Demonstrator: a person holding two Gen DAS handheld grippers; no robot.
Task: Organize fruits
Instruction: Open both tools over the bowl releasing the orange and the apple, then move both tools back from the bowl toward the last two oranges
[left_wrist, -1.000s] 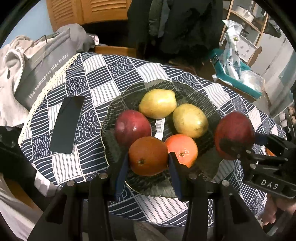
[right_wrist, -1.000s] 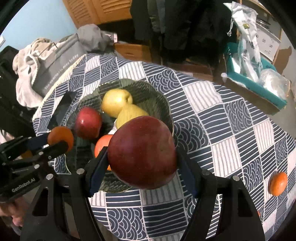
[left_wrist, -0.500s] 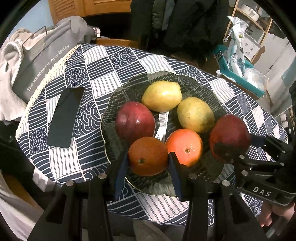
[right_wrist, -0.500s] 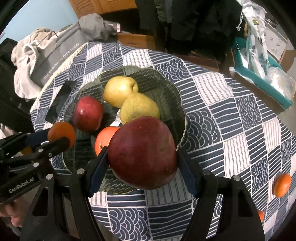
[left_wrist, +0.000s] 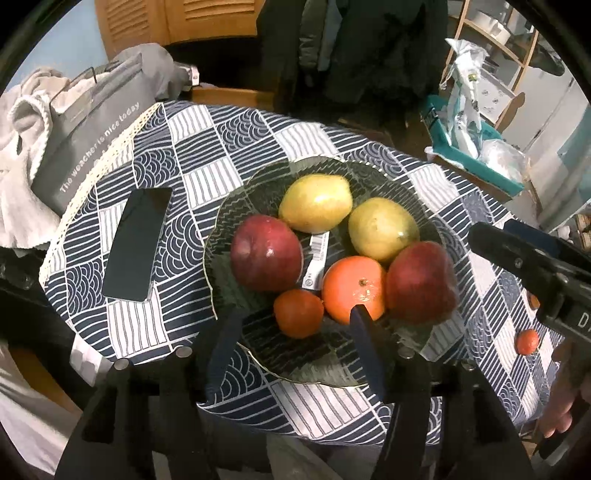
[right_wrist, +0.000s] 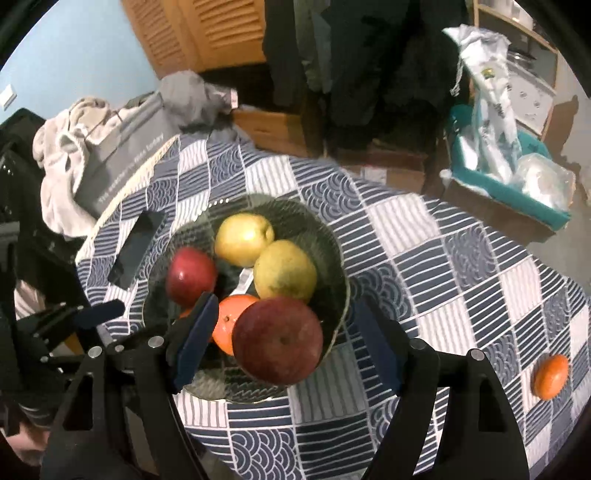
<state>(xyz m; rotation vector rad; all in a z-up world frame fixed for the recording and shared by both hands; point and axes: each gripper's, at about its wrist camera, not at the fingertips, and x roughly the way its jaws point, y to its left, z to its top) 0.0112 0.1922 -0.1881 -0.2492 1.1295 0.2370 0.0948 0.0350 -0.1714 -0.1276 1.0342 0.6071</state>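
Left gripper (left_wrist: 295, 325): jaws spread wide, released around the small orange (left_wrist: 298, 313). Right gripper (right_wrist: 284, 339): jaws wide, released, red apple (right_wrist: 277, 340) resting in plate (right_wrist: 332, 266), frame centre.

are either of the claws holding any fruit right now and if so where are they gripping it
Neither. The left claw and right claw are both open; the small orange and red apple sit released in the bowl.

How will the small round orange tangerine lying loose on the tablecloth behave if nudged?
The small round orange tangerine would probably roll: it is round and nothing touches it. The patterned cloth may slow it somewhat. It lies towards the table edge, so a push outward risks a fall.
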